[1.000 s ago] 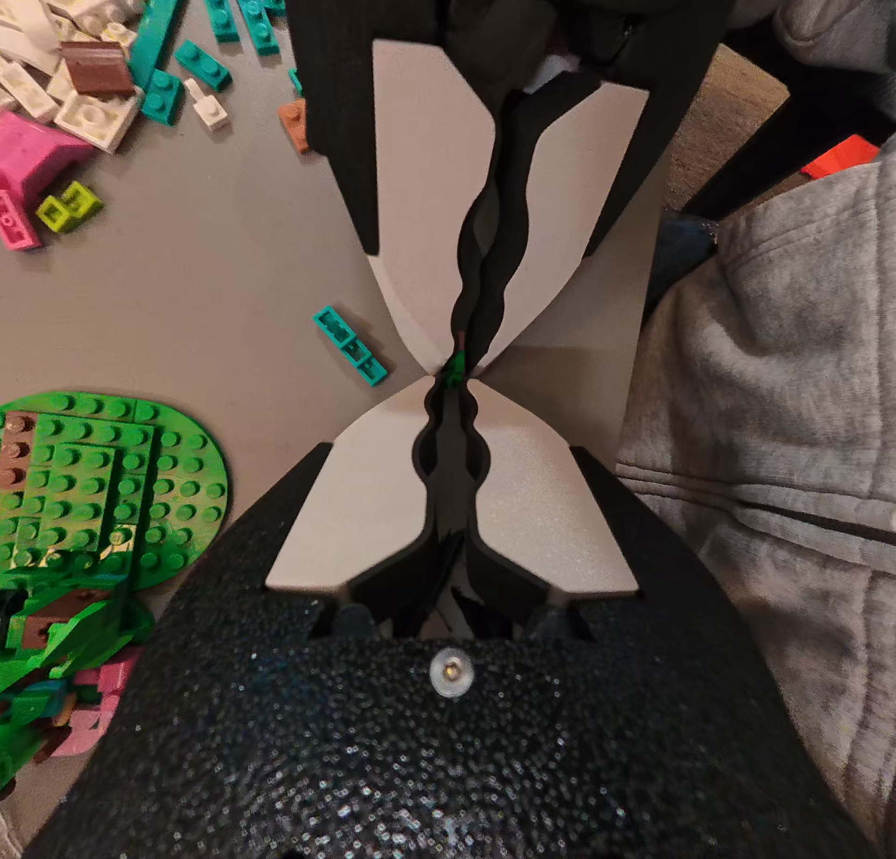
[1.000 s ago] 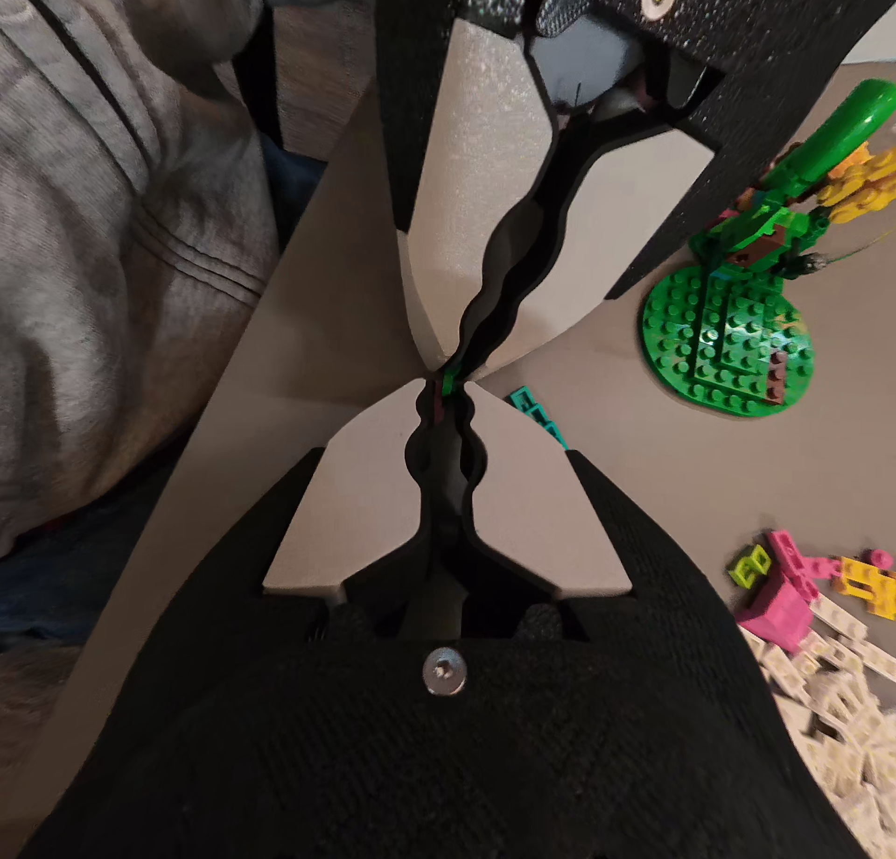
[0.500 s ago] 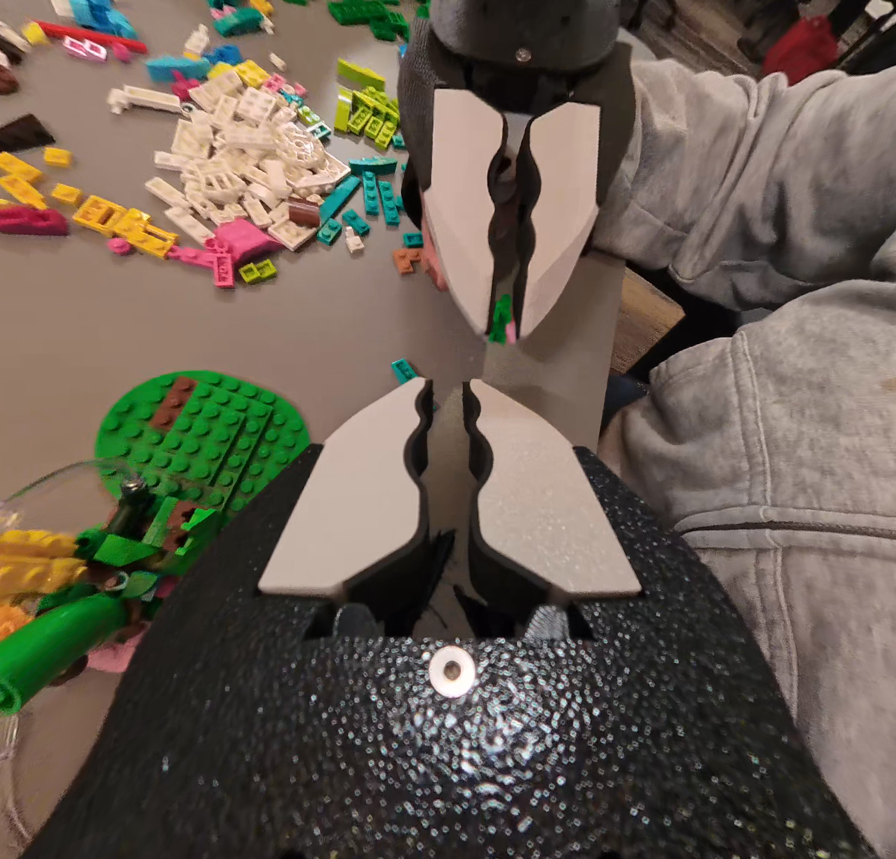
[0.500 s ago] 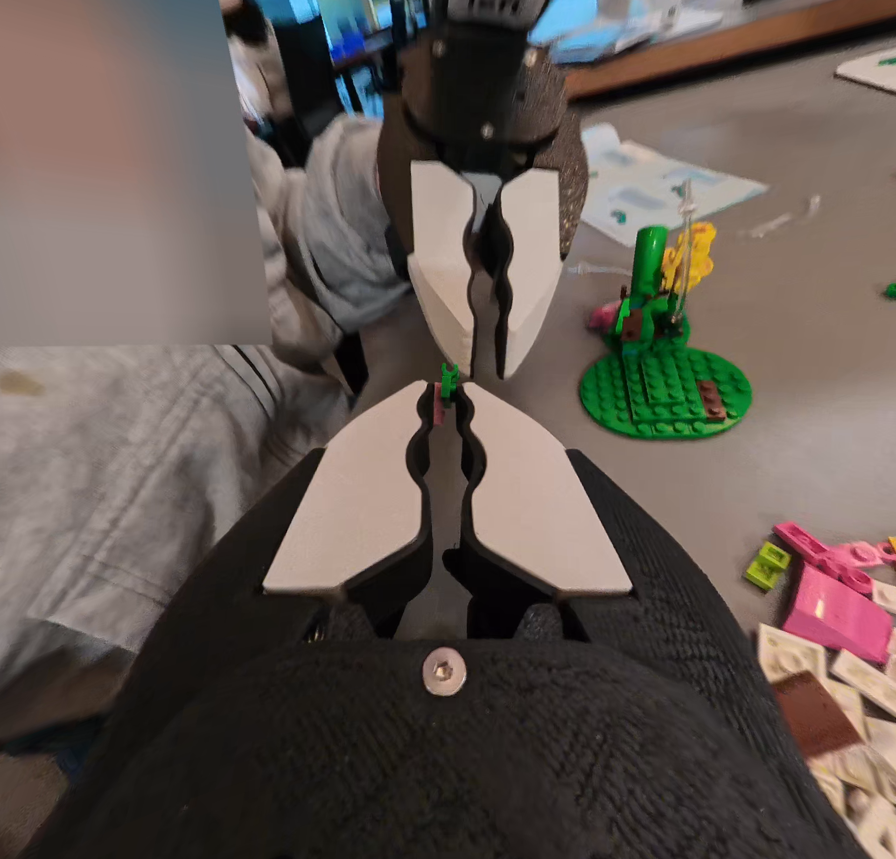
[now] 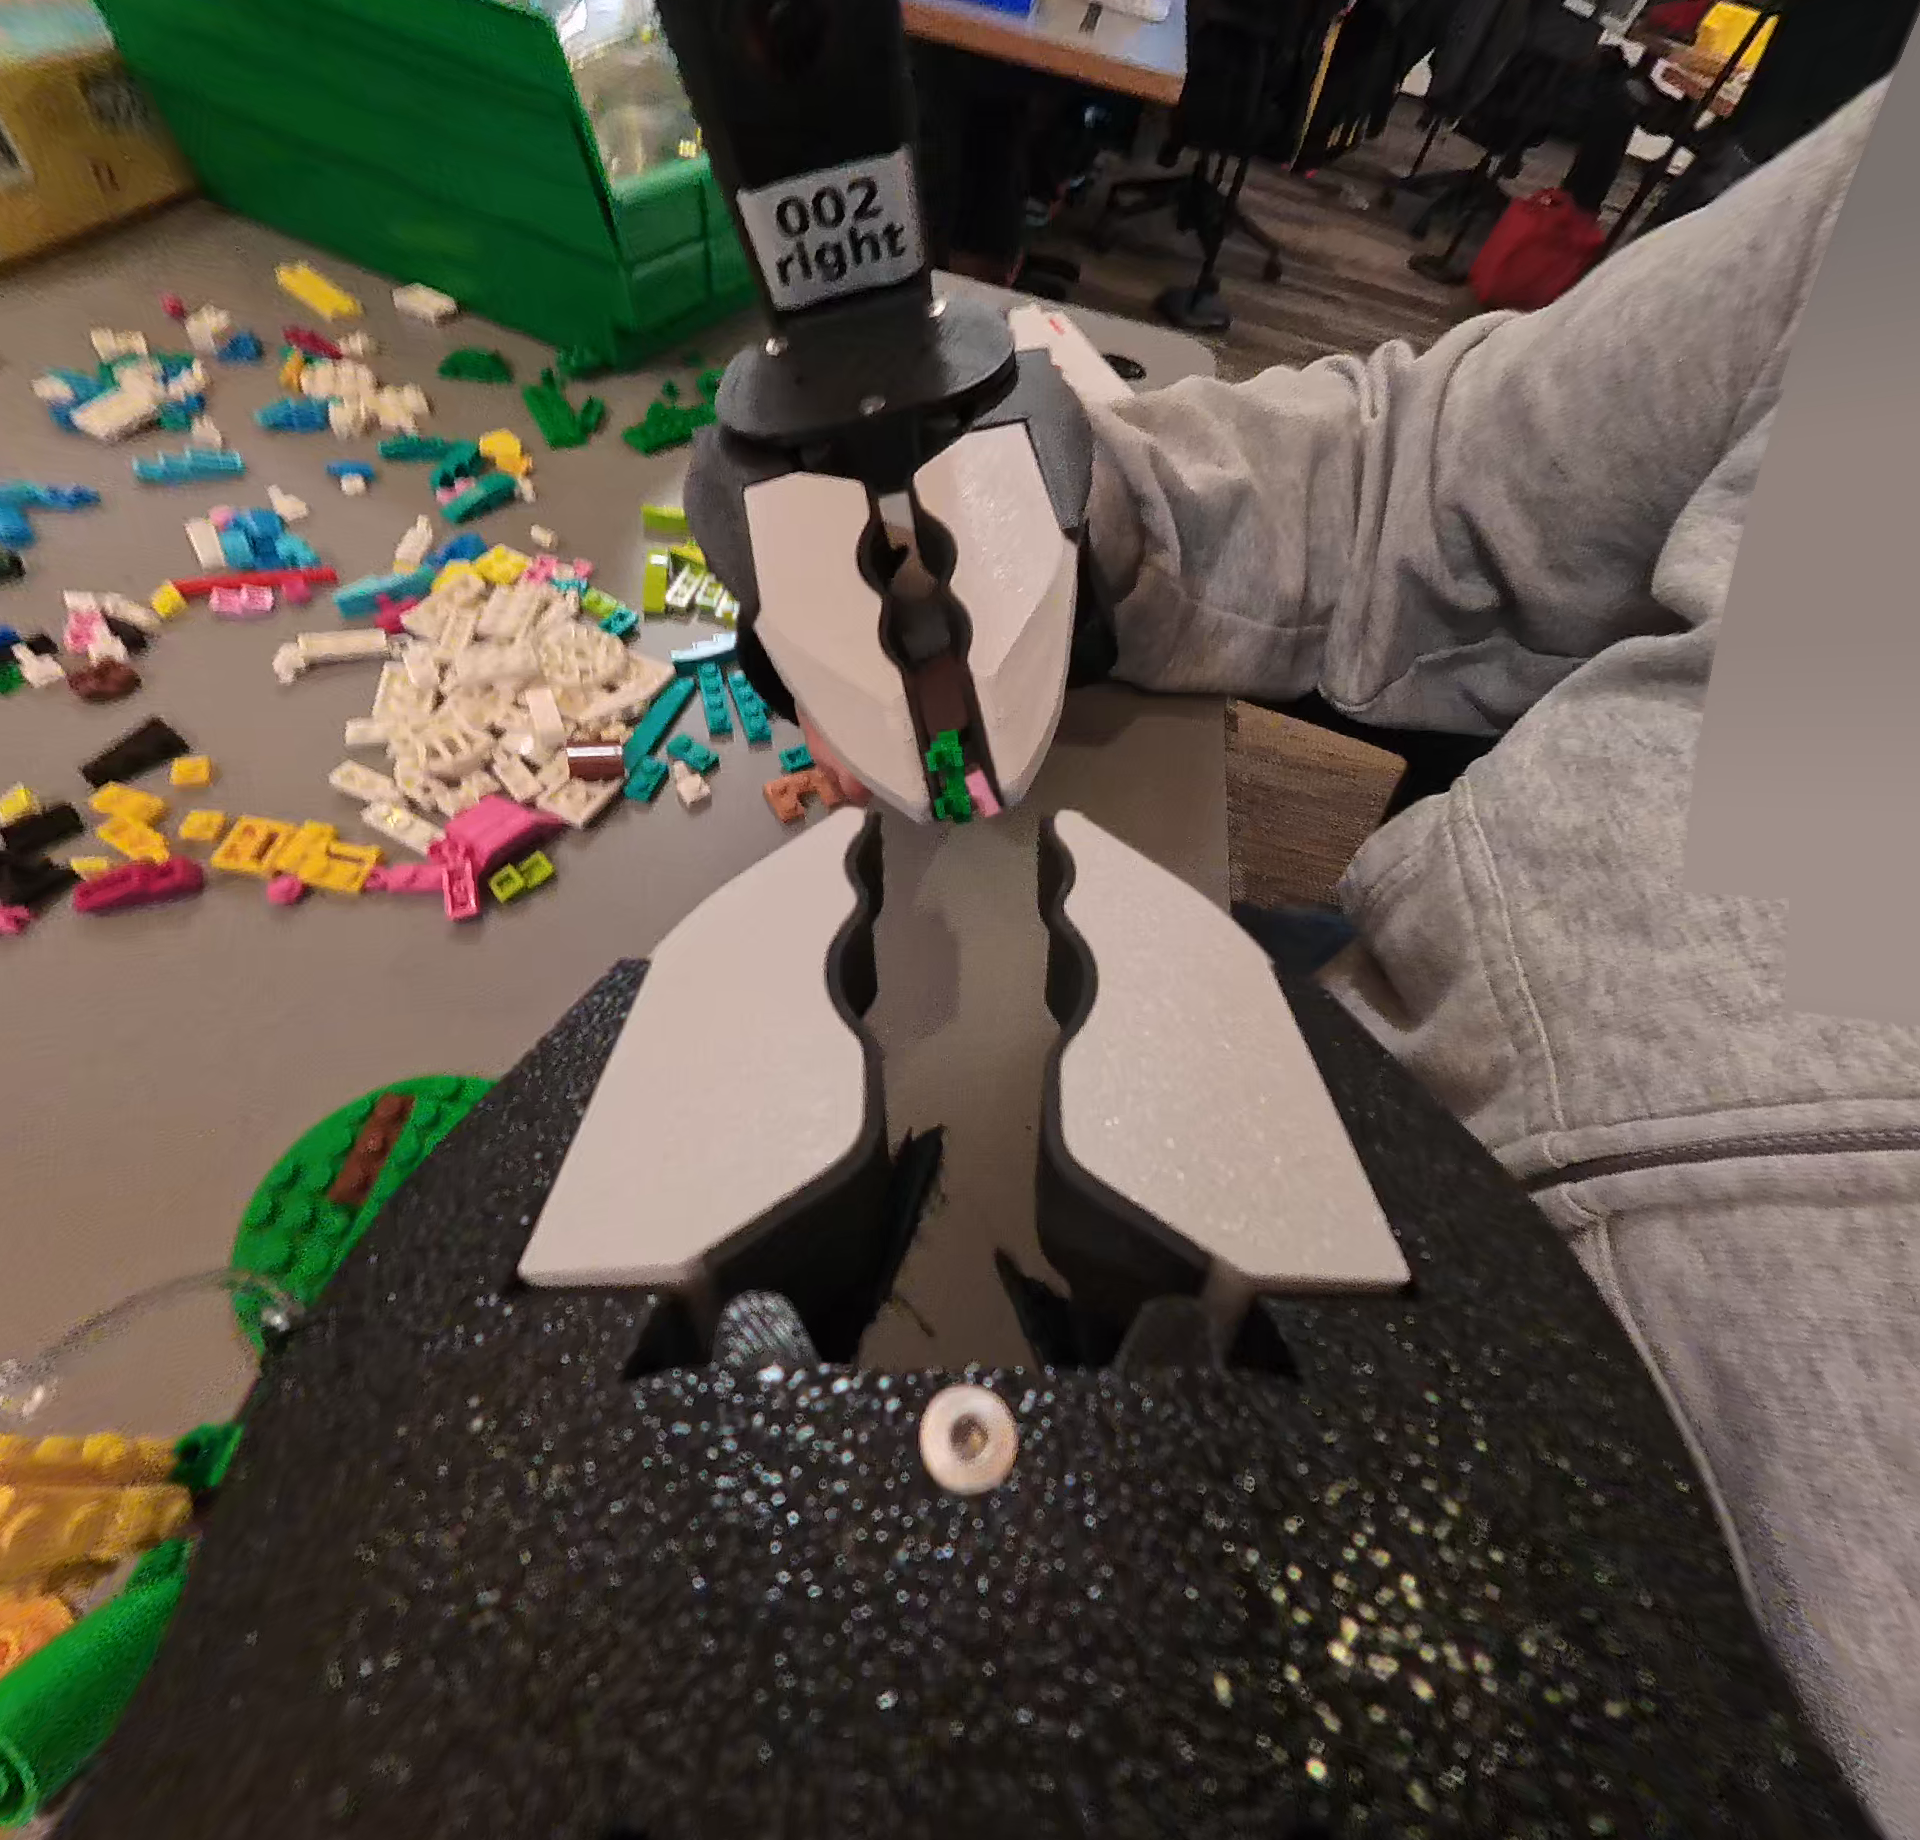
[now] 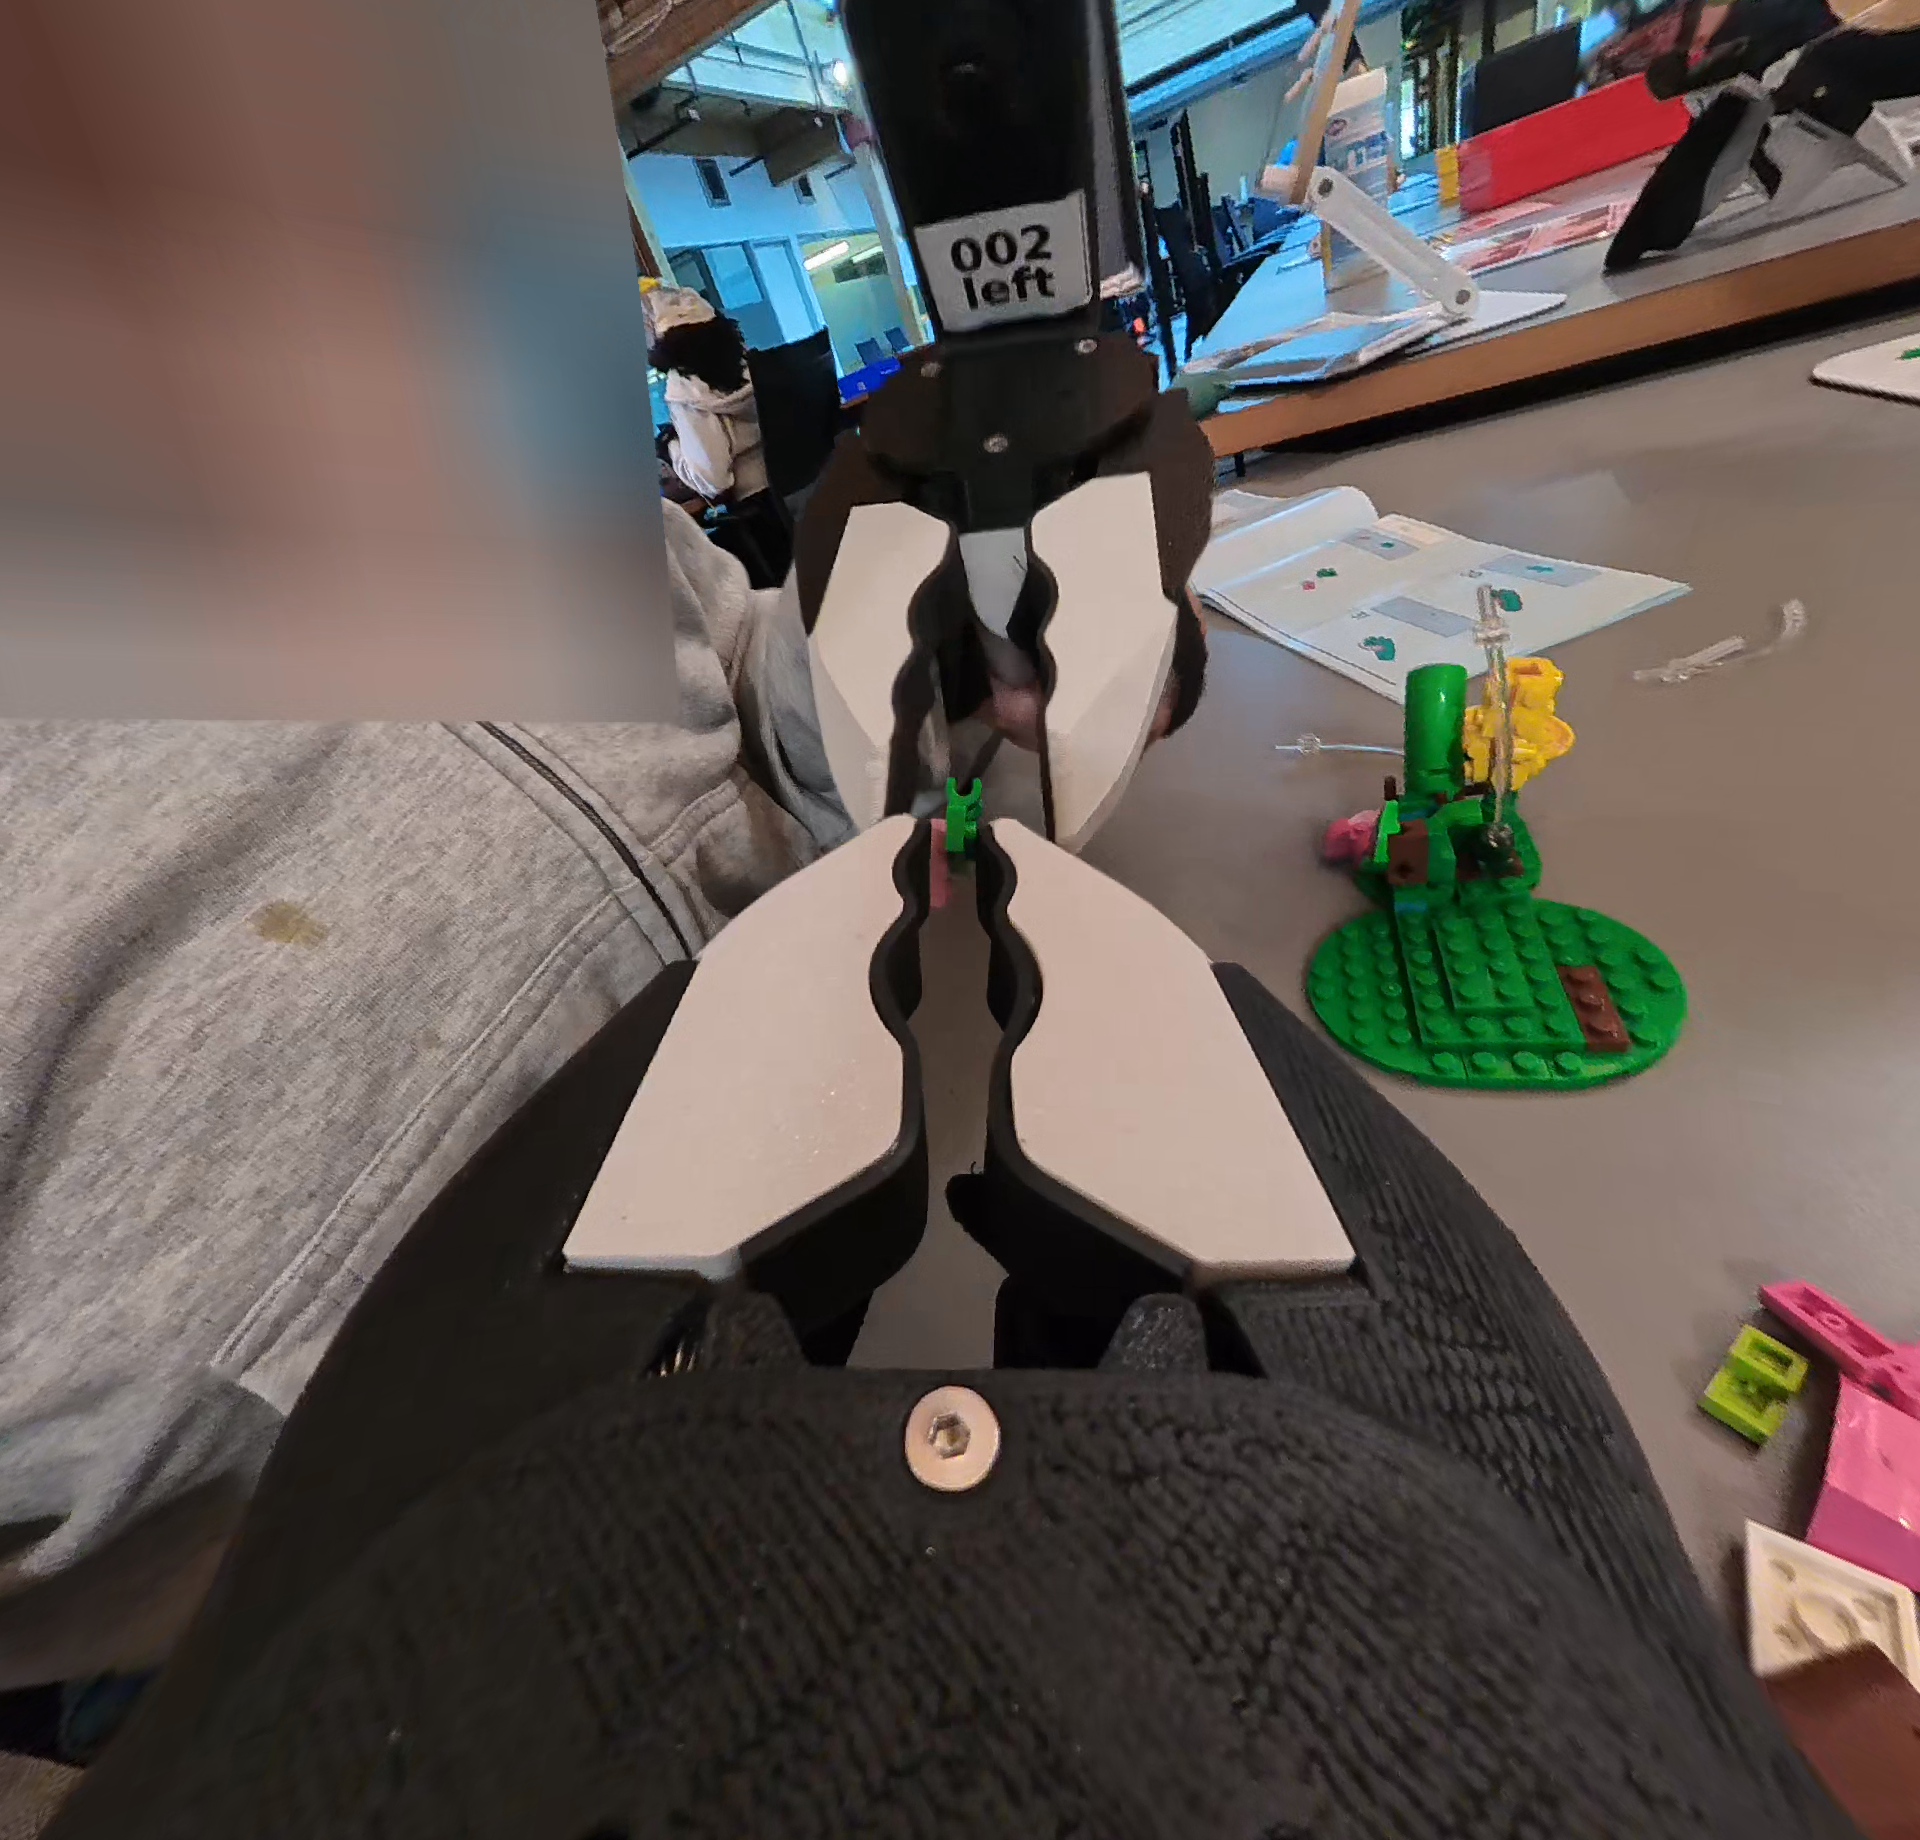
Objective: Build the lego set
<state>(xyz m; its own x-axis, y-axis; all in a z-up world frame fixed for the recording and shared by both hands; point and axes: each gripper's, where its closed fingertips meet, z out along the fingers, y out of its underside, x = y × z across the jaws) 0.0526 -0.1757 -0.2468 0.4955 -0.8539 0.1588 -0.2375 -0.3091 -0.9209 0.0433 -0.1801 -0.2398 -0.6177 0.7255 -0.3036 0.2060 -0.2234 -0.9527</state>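
My right gripper (image 6: 956, 840) is shut on a small green clip piece (image 6: 962, 816) with a pink piece (image 6: 940, 871) stuck to it, held above the grey table (image 6: 1558, 1219). The left wrist view shows the same green and pink piece (image 5: 951, 774) pinched at the right gripper's tips (image 5: 956, 803). My left gripper (image 5: 956, 834) is open and empty, tip to tip with the right one and just short of the piece. It also shows in the right wrist view (image 6: 977, 803). A round green baseplate (image 6: 1496, 1001) with a green-stemmed yellow flower model (image 6: 1455, 751) stands to the right.
A heap of white, teal, pink and yellow loose bricks (image 5: 488, 689) lies on the table behind. A green bin (image 5: 364, 107) stands at the back. An open booklet (image 6: 1434, 585) lies beyond the model. A person's grey sleeve (image 5: 1455, 543) is at the table edge.
A second ago both grippers pinched the green piece tip to tip. My left gripper has let go, opened wide and drawn back; the piece stayed in my right gripper.
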